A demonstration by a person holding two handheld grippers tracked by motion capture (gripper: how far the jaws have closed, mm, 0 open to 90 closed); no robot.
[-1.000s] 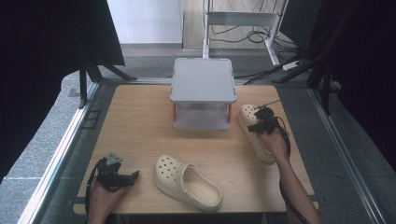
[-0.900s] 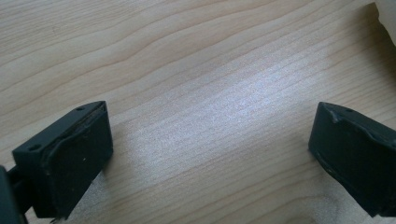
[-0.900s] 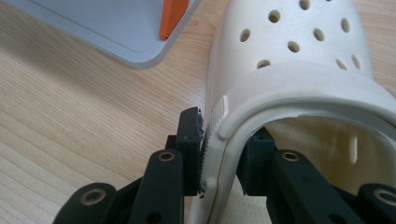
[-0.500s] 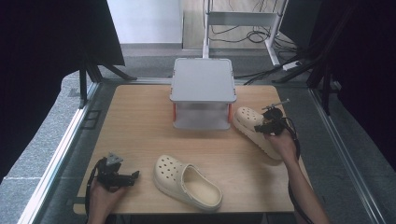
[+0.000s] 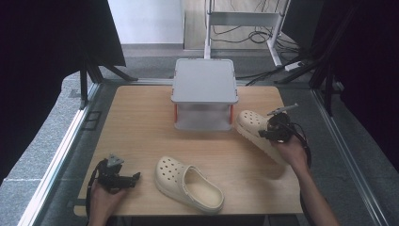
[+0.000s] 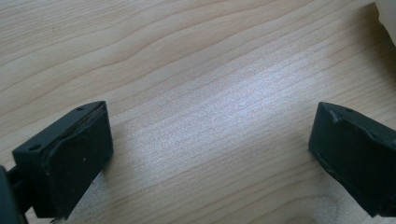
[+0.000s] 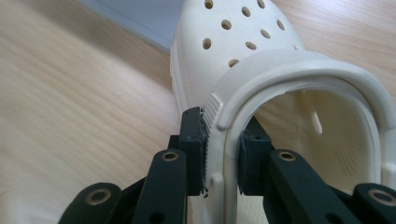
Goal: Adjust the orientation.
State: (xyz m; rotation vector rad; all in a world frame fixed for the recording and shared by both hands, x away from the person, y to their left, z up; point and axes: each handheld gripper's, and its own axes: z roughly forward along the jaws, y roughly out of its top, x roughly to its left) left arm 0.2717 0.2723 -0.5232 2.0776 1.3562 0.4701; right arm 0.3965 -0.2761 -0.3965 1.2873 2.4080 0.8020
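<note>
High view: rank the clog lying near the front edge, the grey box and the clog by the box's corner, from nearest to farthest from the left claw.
1. Clog near the front edge, just to the right of the left claw.
2. Grey box, at the table's far middle.
3. Clog by the box's corner, on the right side, clamped in the right claw.

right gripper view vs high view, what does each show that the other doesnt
Right gripper view alone: the jaws pinching the side wall of the held clog, one pad outside, one inside the opening. High view alone: the second clog lying near the front edge, the left gripper resting with nothing in it, and the grey shelf's top. Both share: the held clog, the right gripper and the wooden table.
</note>
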